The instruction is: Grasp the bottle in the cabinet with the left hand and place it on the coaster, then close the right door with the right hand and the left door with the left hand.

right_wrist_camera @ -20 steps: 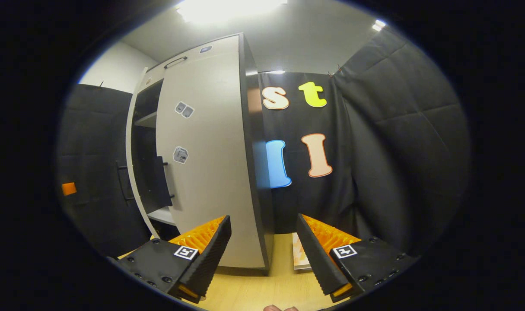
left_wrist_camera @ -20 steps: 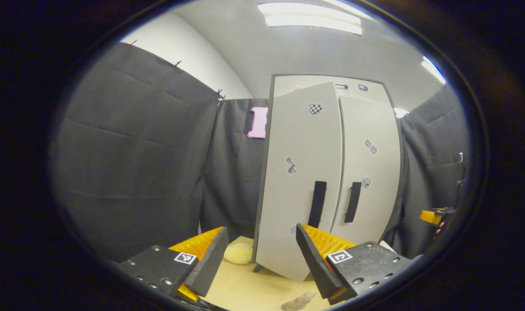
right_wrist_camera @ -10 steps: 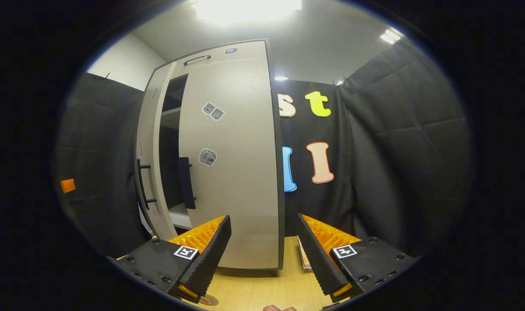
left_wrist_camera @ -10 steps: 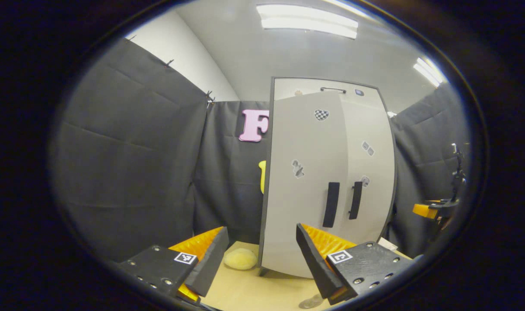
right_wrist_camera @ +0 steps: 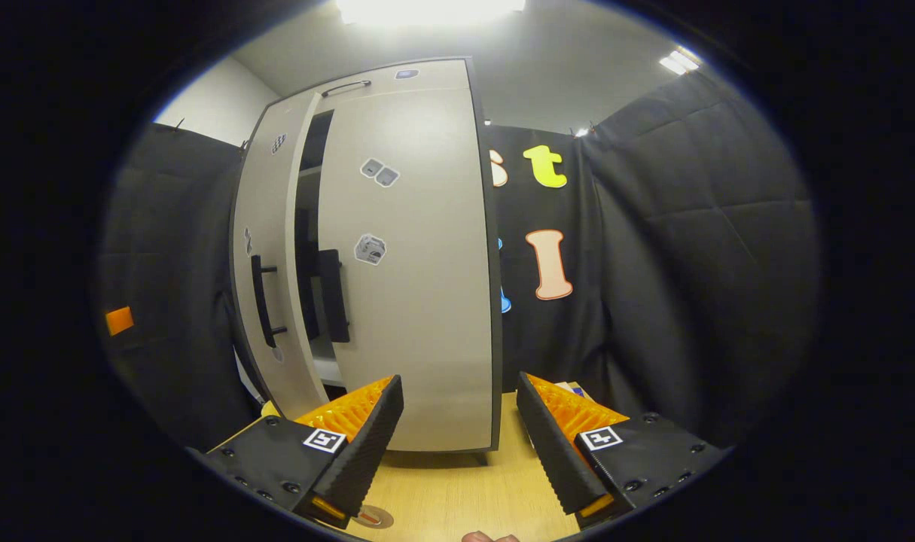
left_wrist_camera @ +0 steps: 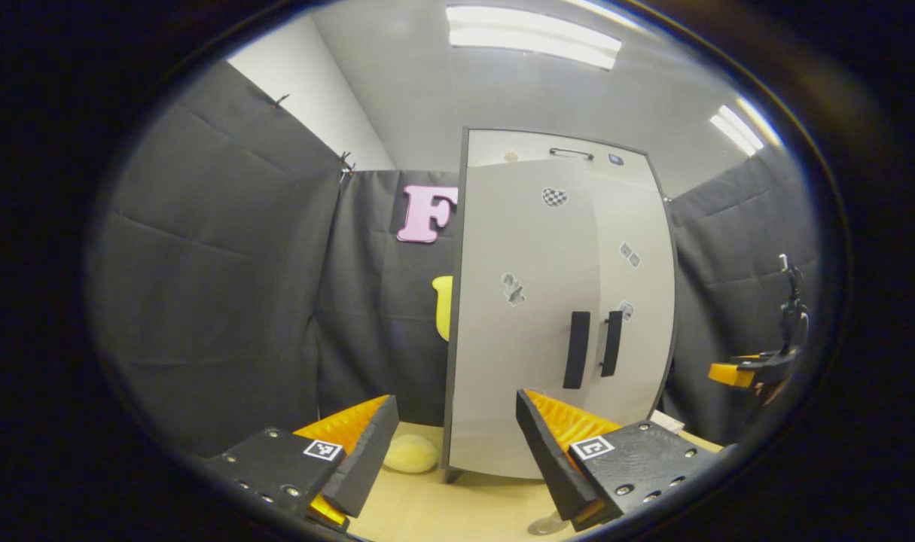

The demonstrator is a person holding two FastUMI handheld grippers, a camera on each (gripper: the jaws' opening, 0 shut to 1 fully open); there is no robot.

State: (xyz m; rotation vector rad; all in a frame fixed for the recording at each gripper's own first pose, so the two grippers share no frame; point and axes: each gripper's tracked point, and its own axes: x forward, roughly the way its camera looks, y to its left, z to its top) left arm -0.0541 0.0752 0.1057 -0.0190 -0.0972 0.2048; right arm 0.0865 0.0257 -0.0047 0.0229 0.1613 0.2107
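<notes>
Both tools, left tool (left_wrist_camera: 453,444) and right tool (right_wrist_camera: 457,444), hung spread and empty, since only the left door (left_wrist_camera: 517,316) stood slightly ajar; the bottle (left_wrist_camera: 545,523) seemingly sat on the surface (left_wrist_camera: 442,512) beneath.

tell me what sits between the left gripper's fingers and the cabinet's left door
In the left gripper view, bare tabletop lies between the left gripper and the left door; a pale yellow lump rests off to the side.

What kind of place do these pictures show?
Probably a recording booth, not a home: black cloth walls surround a grey two-door cabinet on a light wooden tabletop, under ceiling strip lights.
</notes>
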